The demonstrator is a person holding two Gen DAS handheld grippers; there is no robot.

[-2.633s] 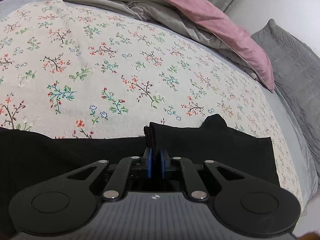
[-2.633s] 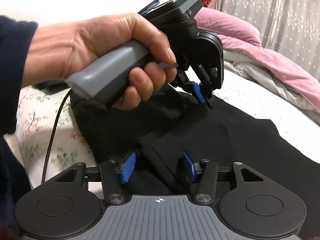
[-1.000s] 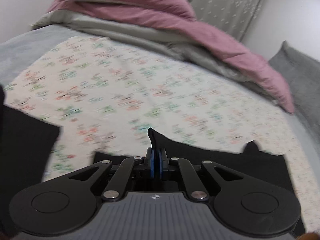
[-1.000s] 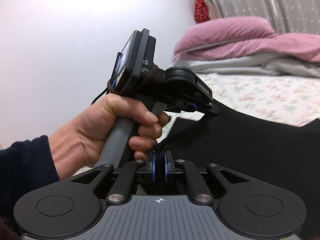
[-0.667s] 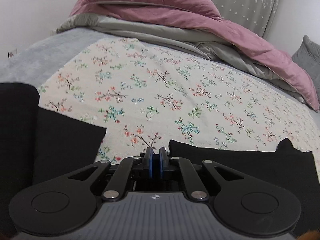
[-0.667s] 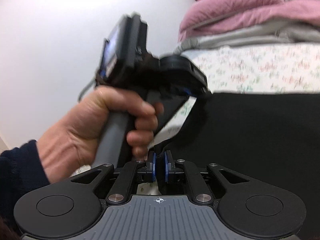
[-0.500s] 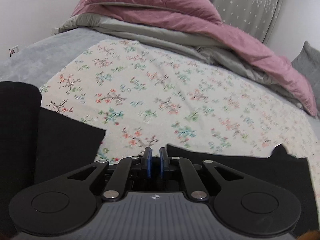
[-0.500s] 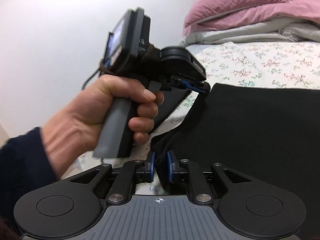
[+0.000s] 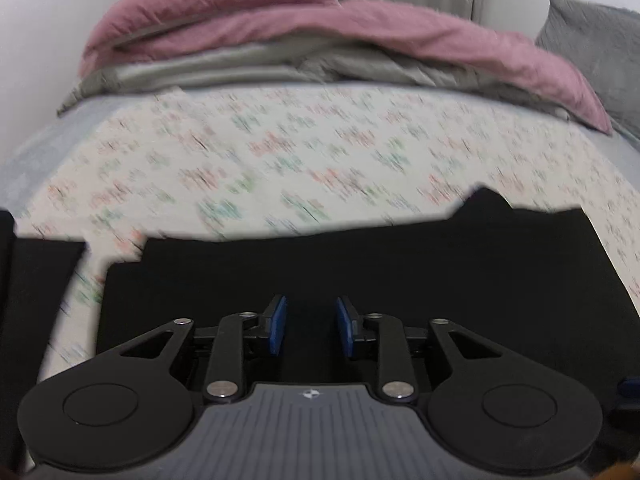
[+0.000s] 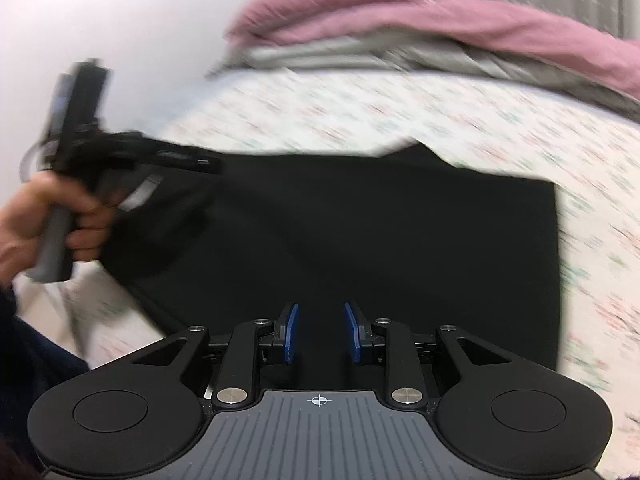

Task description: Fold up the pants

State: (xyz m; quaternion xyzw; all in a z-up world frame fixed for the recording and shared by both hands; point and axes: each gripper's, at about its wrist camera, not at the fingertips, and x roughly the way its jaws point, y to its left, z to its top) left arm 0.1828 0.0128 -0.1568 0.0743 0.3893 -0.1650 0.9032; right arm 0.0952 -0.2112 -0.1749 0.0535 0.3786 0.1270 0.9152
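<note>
The black pants (image 9: 360, 264) lie folded flat on the floral bedspread (image 9: 280, 152), and they fill the middle of the right wrist view (image 10: 380, 232). My left gripper (image 9: 311, 326) is open and empty, just above the near part of the pants. My right gripper (image 10: 322, 332) is open and empty over the near edge of the pants. In the right wrist view the left gripper's body (image 10: 120, 156) sits in a hand at the pants' left edge. Both views are motion-blurred.
A pink and grey duvet (image 9: 320, 36) is heaped along the far side of the bed. A grey pillow (image 9: 596, 40) lies at the far right. Another dark cloth piece (image 9: 36, 280) lies at the left edge. A white wall (image 10: 120, 20) stands to the left.
Both grippers have opened and let go of the pants. The cloth they carried now lies flat on the rest of the pants. Both grippers have drawn back and are moving.
</note>
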